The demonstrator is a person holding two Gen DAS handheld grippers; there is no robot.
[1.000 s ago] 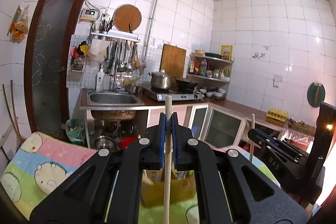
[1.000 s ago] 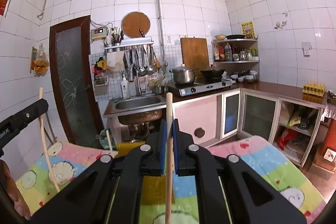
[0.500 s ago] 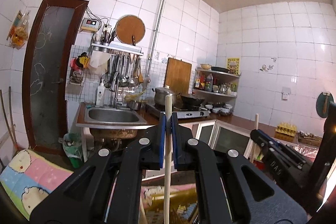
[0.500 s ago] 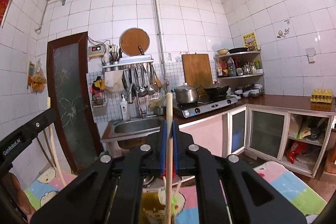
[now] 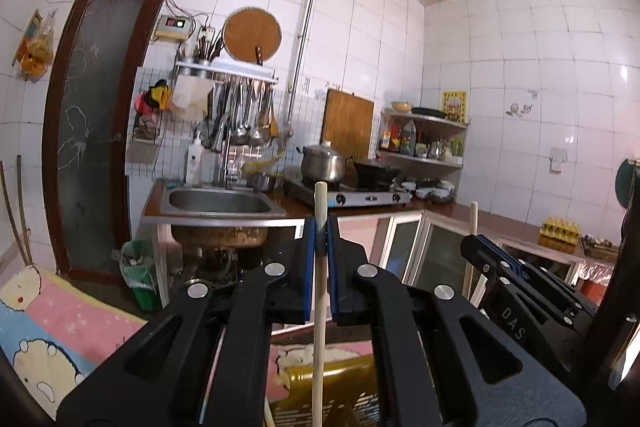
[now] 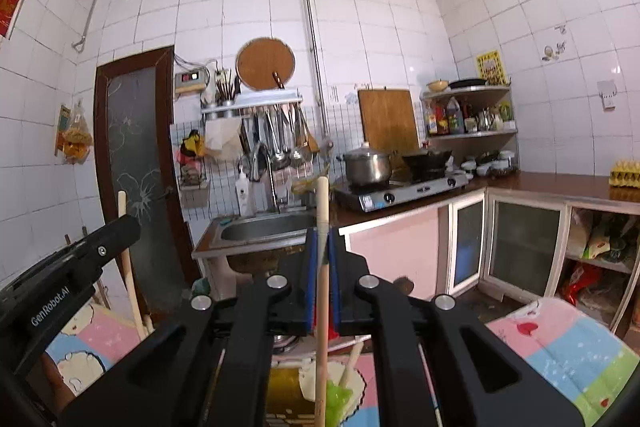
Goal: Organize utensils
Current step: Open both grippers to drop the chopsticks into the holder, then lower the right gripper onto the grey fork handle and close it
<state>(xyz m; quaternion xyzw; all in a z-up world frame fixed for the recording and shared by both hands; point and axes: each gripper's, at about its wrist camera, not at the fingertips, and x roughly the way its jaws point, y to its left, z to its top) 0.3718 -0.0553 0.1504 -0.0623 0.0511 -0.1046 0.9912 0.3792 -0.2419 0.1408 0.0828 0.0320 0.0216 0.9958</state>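
- Left wrist view: my left tongs [image 5: 320, 247] are closed on a wooden stick [image 5: 319, 307], its top end poking up past the blue pads. It hangs straight down toward the yellow basket [image 5: 340, 387] below me on the patterned mat [image 5: 60, 339]. My right tongs [image 5: 496, 259] show at the side, raised too, with a second stick [image 5: 471, 247] standing in them.
- I judge this the carrying step: both utensils are lifted, neither set down yet. Next I need to lower the stick upright into the basket, then ease my grip.
- Right wrist view: my right tongs [image 6: 323, 247] are clamped shut on their wooden stick [image 6: 322, 307]; its lower end (it seems to carry a green head [image 6: 338, 399], though that is half hidden) sits over the yellow basket [image 6: 288, 395], where other pale utensils [image 6: 352, 359] already lean. My left tongs [image 6: 116, 239] are off to the side.
- Whether the stick touches the basket I cannot tell.
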